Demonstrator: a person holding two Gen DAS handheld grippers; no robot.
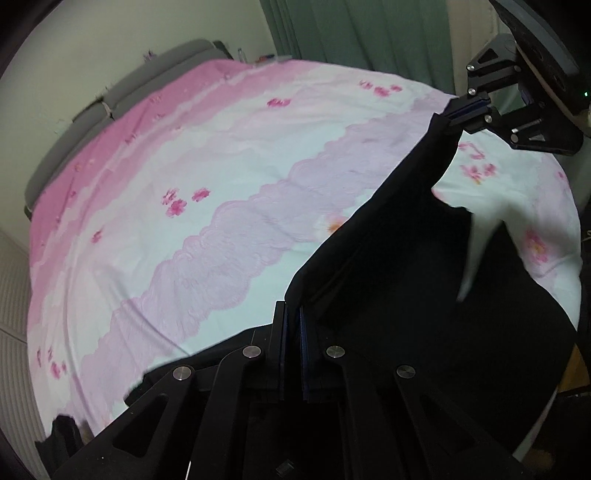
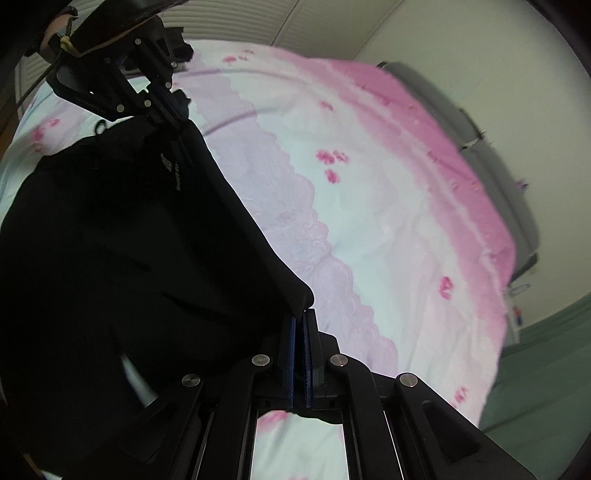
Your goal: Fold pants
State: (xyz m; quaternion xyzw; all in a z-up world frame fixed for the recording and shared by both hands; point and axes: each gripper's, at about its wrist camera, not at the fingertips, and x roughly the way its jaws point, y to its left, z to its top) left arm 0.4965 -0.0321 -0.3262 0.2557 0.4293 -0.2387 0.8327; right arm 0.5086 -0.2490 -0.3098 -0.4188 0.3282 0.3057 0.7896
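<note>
The black pants (image 1: 399, 258) hang lifted above the bed, stretched between my two grippers. My left gripper (image 1: 291, 306) is shut on one corner of the pants' top edge. My right gripper (image 2: 303, 314) is shut on the other corner of the pants (image 2: 129, 229). In the left wrist view the right gripper (image 1: 467, 107) shows at the upper right, pinching the fabric. In the right wrist view the left gripper (image 2: 168, 110) shows at the upper left, pinching the fabric above a small white logo. The lower part of the pants is hidden below the frames.
A pink, white and lilac flowered bedsheet (image 1: 207, 206) covers the bed below the pants; it also shows in the right wrist view (image 2: 388, 206). A grey headboard (image 1: 110, 107) lines the far side. Green curtains (image 1: 369, 33) hang behind the bed.
</note>
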